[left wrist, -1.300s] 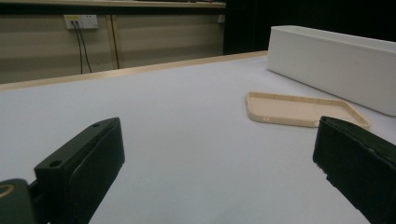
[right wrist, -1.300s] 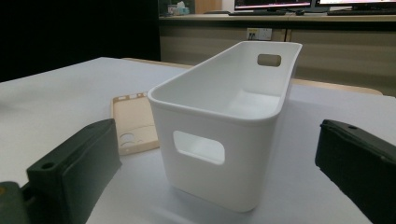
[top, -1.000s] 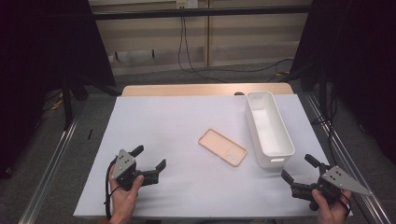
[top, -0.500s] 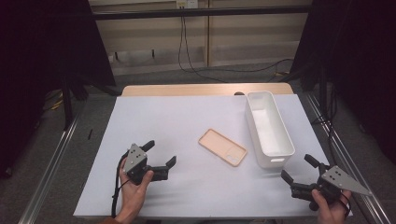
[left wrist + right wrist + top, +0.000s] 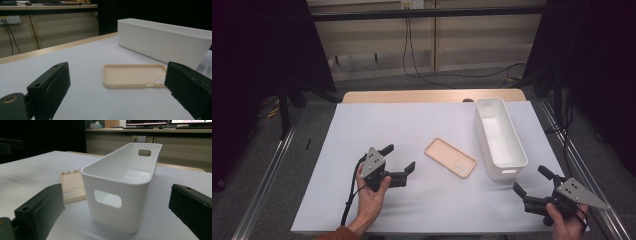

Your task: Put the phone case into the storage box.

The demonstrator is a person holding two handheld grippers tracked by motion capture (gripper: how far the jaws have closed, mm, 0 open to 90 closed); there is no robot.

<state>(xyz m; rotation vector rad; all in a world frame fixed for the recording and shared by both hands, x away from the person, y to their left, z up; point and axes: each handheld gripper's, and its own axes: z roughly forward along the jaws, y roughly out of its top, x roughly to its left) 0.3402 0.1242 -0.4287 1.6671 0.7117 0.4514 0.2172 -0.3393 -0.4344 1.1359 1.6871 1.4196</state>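
1. Peach phone case lies flat just left of the white bin, long axis slanting toward it
2. Left gripper is nearer the case, jaws spread, aimed at it
3. Right gripper, jaws spread, faces the bin's near end

Black curtains hang at the frame's left and right, a beige panelled wall with dangling cables fills the top centre, and grey floor surrounds the white-covered table below.
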